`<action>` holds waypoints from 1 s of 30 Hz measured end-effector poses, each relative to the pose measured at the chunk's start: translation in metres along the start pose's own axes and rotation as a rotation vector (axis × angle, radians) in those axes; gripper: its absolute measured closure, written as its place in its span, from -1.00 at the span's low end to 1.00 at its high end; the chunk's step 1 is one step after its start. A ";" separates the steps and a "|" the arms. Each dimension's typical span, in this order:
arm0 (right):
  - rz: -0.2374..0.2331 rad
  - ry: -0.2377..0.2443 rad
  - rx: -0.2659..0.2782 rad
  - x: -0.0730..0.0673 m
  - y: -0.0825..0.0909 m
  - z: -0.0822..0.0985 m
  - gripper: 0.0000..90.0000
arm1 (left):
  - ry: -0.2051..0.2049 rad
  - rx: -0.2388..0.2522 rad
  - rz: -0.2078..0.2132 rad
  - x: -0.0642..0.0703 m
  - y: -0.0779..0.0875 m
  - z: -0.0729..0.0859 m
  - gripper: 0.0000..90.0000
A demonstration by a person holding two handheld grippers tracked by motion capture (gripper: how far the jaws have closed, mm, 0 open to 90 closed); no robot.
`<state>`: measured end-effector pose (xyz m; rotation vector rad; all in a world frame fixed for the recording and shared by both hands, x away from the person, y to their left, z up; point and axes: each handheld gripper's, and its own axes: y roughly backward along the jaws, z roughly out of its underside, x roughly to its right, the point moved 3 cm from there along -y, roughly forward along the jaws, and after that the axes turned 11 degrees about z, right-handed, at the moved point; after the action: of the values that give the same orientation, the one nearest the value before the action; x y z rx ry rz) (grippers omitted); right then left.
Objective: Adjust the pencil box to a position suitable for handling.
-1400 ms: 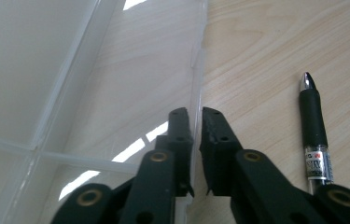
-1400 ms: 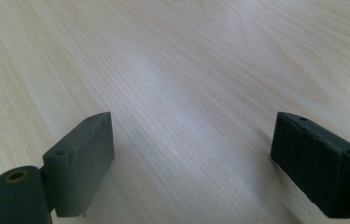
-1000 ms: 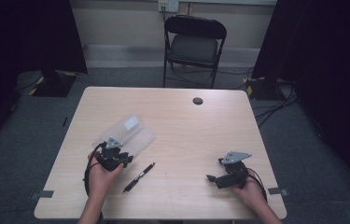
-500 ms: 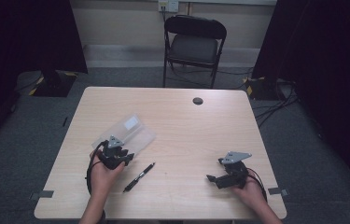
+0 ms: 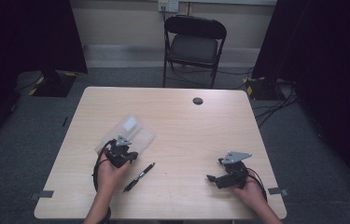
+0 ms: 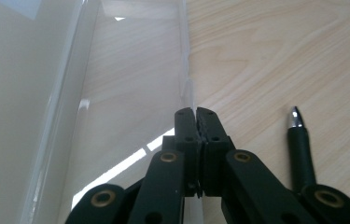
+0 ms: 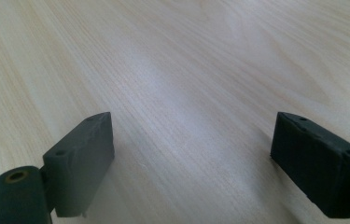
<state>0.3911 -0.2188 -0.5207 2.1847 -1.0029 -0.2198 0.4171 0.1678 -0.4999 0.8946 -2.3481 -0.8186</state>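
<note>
Left tongs point(image 6: 196, 114) pinched together on the near edge of the clear plastic case point(image 5: 130, 133), left of centre on the table point(image 5: 200, 126). Right tongs point(image 7: 191, 158) spread wide, lower right.

A pale wooden table point(image 5: 200, 130) sits on grey carpet point(image 5: 303, 154), a black folding chair point(image 5: 193, 44) just beyond it. Dark curtains point(image 5: 28, 32) hang at both sides, a cream wall point(image 5: 121, 21) between, cables point(image 5: 275, 105) trailing at right.
</note>
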 end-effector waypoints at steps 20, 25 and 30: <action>0.000 0.000 0.000 0.000 0.000 0.000 -0.72 | -0.023 0.057 0.072 0.023 0.013 -0.006 0.46; 0.000 0.000 0.000 0.000 0.000 0.000 -0.72 | -0.020 0.069 0.074 0.031 0.016 -0.006 0.27; 0.000 0.000 0.000 0.000 0.000 0.000 -0.72 | -0.018 0.074 0.089 0.038 0.017 -0.006 0.15</action>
<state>0.3911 -0.2188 -0.5208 2.1848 -1.0031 -0.2195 0.3887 0.1490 -0.4754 0.8088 -2.4293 -0.7115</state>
